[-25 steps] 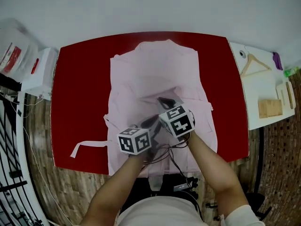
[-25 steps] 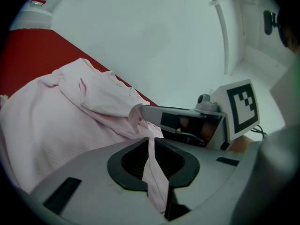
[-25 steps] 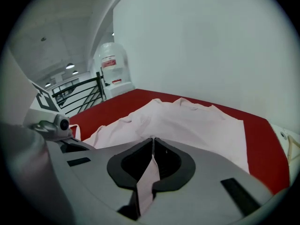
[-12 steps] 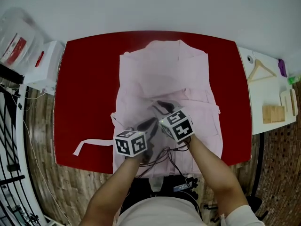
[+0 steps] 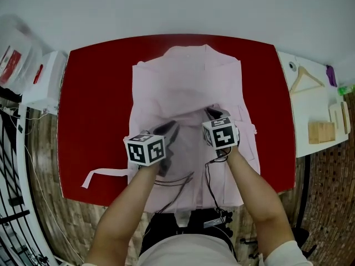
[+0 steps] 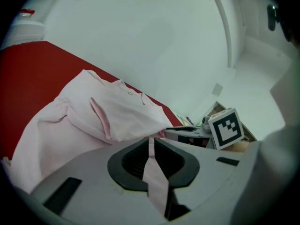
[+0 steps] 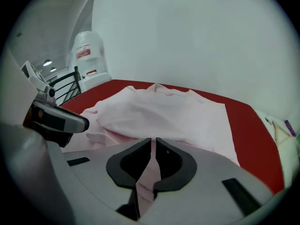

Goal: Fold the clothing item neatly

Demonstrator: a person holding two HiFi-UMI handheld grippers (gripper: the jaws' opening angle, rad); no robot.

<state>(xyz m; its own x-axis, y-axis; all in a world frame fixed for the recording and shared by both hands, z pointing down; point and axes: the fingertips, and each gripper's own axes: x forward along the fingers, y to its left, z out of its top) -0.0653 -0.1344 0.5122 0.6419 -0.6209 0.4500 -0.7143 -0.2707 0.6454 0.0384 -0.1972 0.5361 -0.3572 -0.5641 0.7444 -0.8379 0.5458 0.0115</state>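
A pale pink garment [image 5: 188,87] lies spread on the red table [image 5: 94,104], collar at the far side. My left gripper [image 5: 171,127] is shut on a fold of its fabric near the middle; in the left gripper view a pink strip [image 6: 154,172] runs between the jaws [image 6: 151,142]. My right gripper [image 5: 213,114] stands beside it to the right. Its jaws [image 7: 153,144] have just been closing, with pink cloth [image 7: 159,111] pinched between them. A raised fold of fabric stretches between the two grippers.
A garment strap [image 5: 105,173] trails toward the table's front left edge. Cables [image 5: 183,184] hang below my hands. A white side table [image 5: 310,110] at right holds a wooden hanger [image 5: 304,77] and wooden blocks [image 5: 320,132]. A white box [image 5: 47,82] and black rack [image 5: 11,165] stand at left.
Both grippers have moved away from me and spread apart, left going left and right going right. The pink fabric between them is pulled wider.
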